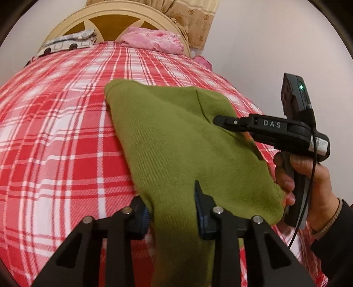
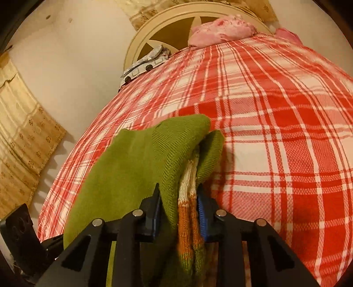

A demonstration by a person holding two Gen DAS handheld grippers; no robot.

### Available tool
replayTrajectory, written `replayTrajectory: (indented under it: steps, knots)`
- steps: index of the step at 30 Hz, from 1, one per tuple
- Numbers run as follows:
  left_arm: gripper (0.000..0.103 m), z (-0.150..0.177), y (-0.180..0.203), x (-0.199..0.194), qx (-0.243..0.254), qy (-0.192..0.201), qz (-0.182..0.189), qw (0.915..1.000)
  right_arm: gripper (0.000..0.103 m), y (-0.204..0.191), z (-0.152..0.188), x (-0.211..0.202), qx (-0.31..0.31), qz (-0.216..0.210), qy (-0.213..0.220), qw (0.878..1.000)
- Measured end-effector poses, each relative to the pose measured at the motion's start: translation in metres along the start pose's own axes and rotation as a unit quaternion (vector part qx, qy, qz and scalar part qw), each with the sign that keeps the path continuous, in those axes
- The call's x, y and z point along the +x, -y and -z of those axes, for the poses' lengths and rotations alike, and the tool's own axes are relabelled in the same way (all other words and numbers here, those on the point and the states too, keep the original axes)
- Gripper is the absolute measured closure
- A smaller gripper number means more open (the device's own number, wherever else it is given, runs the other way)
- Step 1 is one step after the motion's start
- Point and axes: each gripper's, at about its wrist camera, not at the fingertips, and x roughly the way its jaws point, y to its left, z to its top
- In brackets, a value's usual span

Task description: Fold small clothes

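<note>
Beyond my grippers a pink bundle lies on the plaid bed; my left gripper and right gripper each pinch the green knit garment.

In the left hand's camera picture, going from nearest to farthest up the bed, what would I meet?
Left tool clamped on the green knit garment → bare stretch of the red plaid bedspread → pink bundle of fabric → round cream headboard.
</note>
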Motion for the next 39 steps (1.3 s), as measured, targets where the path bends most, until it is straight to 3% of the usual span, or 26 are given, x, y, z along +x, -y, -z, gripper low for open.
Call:
replayTrajectory:
  steps: [12, 25, 39]
  knots:
    - [0.071, 0.024, -0.012, -0.050, 0.018, -0.011, -0.036, 0.9991, 0.075, -0.051, 0.031, -0.010, 0.000, -0.032, -0.007, 0.999]
    - [0.071, 0.055, -0.055, -0.122, -0.006, 0.026, -0.065, 0.9975, 0.075, -0.136, 0.059, -0.007, -0.030, -0.086, -0.017, 0.996]
    - [0.071, 0.080, -0.090, -0.171, -0.033, 0.053, -0.089, 0.9941, 0.075, -0.210, 0.083, 0.001, -0.051, -0.125, -0.023, 0.991]
